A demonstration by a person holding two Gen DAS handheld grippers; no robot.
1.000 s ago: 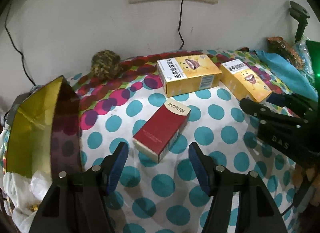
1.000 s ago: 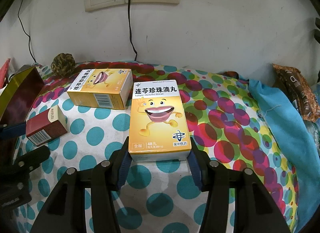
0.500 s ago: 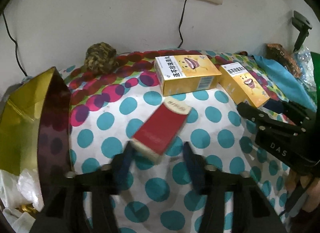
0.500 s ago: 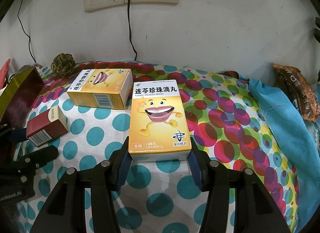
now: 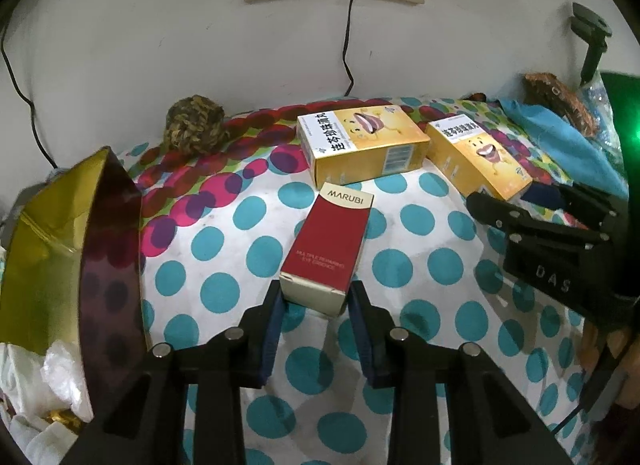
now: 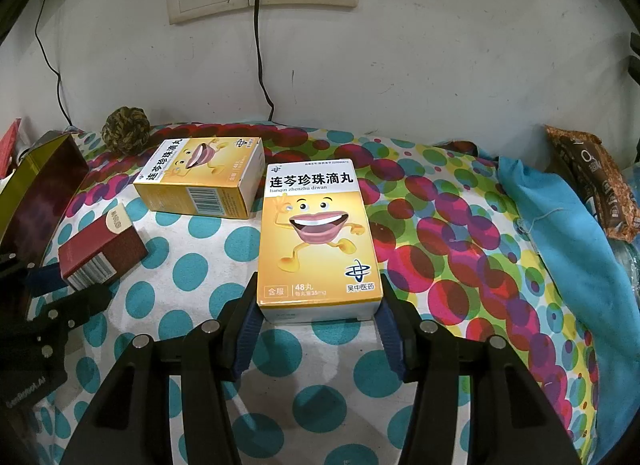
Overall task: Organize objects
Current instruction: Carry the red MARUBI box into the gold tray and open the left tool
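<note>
At the 9 o'clock edge of the left wrist view stands an open gold-lined box (image 5: 60, 249) with crumpled white wrapping in its bottom, probably where things go, though that is a guess. A woven ball (image 5: 195, 130) sits at 11 o'clock against the wall. At centre, the left hand-held gripper (image 5: 316, 307) has its pads against both sides of the near end of the red MARUBI box (image 5: 330, 243), which lies flat on the dotted cloth (image 5: 224, 225); it looks clamped on the carton. Beyond it, at 12 o'clock, lies the far yellow box (image 5: 362, 145), close to the red one's far end.

In the right wrist view, the right hand-held gripper (image 6: 318, 315) is clamped on the near yellow box (image 6: 316, 241), again by its near end only.

The risk, as I judge it: both grips catch just the near end, so either carton could pivot or slip when lifted. Thin card may also buckle under the squeeze. The two grippers sit near each other and could collide if both head for 9 o'clock together.
</note>
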